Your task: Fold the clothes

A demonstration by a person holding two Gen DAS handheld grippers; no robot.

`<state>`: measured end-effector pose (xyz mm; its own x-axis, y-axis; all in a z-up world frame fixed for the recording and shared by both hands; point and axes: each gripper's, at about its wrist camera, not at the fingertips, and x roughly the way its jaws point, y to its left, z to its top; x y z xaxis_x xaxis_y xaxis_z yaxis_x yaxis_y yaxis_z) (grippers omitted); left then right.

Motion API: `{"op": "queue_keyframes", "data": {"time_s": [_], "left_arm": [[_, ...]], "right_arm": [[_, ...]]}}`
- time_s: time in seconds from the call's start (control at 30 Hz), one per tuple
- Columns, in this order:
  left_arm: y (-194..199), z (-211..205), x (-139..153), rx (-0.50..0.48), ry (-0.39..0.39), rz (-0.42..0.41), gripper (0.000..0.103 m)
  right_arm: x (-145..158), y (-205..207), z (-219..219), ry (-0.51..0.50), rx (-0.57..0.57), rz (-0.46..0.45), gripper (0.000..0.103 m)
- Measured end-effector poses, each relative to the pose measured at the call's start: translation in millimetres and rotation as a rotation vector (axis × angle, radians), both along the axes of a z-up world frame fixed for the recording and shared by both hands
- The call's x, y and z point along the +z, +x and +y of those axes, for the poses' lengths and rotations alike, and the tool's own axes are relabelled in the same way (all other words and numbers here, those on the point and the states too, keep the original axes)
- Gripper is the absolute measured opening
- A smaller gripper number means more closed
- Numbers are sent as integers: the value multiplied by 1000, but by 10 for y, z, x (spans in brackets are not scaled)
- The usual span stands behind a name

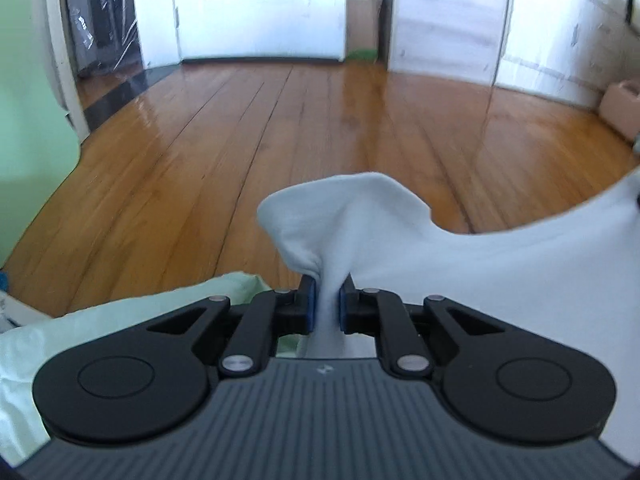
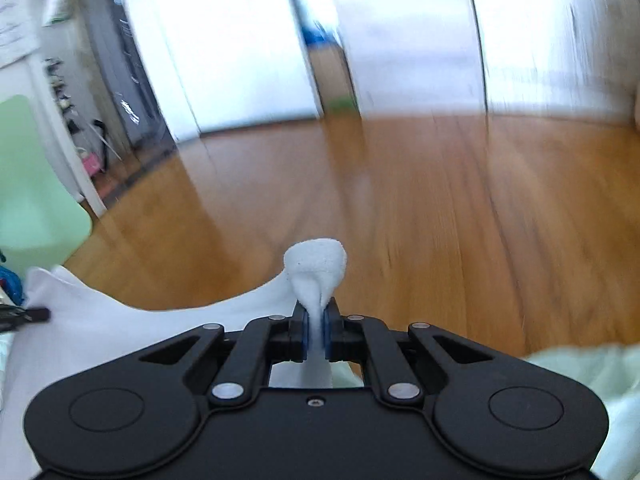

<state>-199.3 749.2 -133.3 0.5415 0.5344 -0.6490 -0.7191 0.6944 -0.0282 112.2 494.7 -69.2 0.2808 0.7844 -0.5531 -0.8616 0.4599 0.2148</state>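
The jaws of both grippers are clamped on cloth. The left gripper [image 1: 328,304] pinches a bunched fold of a white garment [image 1: 500,272] between its blue pads, and a puff of fabric stands up above the pads; from there the cloth runs off to the right, held up in the air. The right gripper [image 2: 316,334] nips a smaller tuft of the same white garment [image 2: 120,328], whose edge sags in a curve off to the left, where the tip of the other gripper shows at the left edge of the view. Pale green bedding [image 1: 120,312] lies below the left gripper and also shows low at the right in the right wrist view. Beyond both grippers spreads a glossy wooden floor [image 1: 280,128], with white doors [image 1: 260,8] at its far edge. The right wrist view is blurred.
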Motion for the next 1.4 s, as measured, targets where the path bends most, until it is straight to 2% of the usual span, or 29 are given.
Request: {"op": "queue_keyframes", "data": {"time_s": [0.1,0.17,0.2,0.23,0.3,0.37,0.43,0.47,0.53,0.63,0.67,0.7,0.77,0.83,0.93,1.03,1.17,1.27,1.37,1.4], "left_arm": [[-14,119,-86,32,-32,-49,13],[27,216,-225,79,-40,-76,17],[51,289,-260,103,-45,-100,24],[28,386,-283,114,-63,-138,24],[-118,505,-326,102,-147,-243,26],[-182,682,-319,146,-183,-249,23],[-196,687,-246,151,-139,-216,23],[-204,601,-214,132,-132,-197,23],[-221,431,-150,94,-117,-161,23],[-233,51,-89,35,-99,-104,34],[-243,-118,-84,26,-109,-84,44],[-250,-279,-87,24,-125,-64,54],[-240,-580,-127,42,-175,-17,65],[-231,-890,-220,36,-226,13,65],[-293,-1303,-363,41,-289,4,65],[-295,-1738,-467,88,-274,46,65],[-275,-2091,-398,146,-299,73,68],[-318,-2312,-306,193,-339,105,68],[-361,-2532,-214,240,-379,138,68],[-366,-2603,-177,248,-411,152,68]], "right_arm": [[295,-225,62,-13,52,-168,8],[213,-180,124,-53,48,-164,8],[168,-155,155,-73,44,-161,8],[71,-110,183,-94,5,-135,8],[-165,-28,260,-158,-67,-111,8],[-398,45,294,-242,-146,-110,11],[-530,73,157,-231,-215,-57,21],[-596,87,88,-225,-249,-31,29],[-722,111,-49,-212,-315,20,29],[-570,2,-245,-191,-313,8,30],[-476,-19,-339,-161,-317,14,39],[-381,-41,-433,-132,-321,19,53],[-213,-93,-699,-63,-330,57,60],[-143,-149,-978,-33,-330,139,61],[-309,-359,-1230,-128,-286,235,63],[-569,-646,-1413,-172,-236,301,63],[-971,-1069,-1606,-203,-163,367,63],[-1155,-998,-1291,-305,-83,324,63],[-1114,-850,-1140,-269,-16,470,63],[-1116,-904,-1172,-263,72,543,62]]}}
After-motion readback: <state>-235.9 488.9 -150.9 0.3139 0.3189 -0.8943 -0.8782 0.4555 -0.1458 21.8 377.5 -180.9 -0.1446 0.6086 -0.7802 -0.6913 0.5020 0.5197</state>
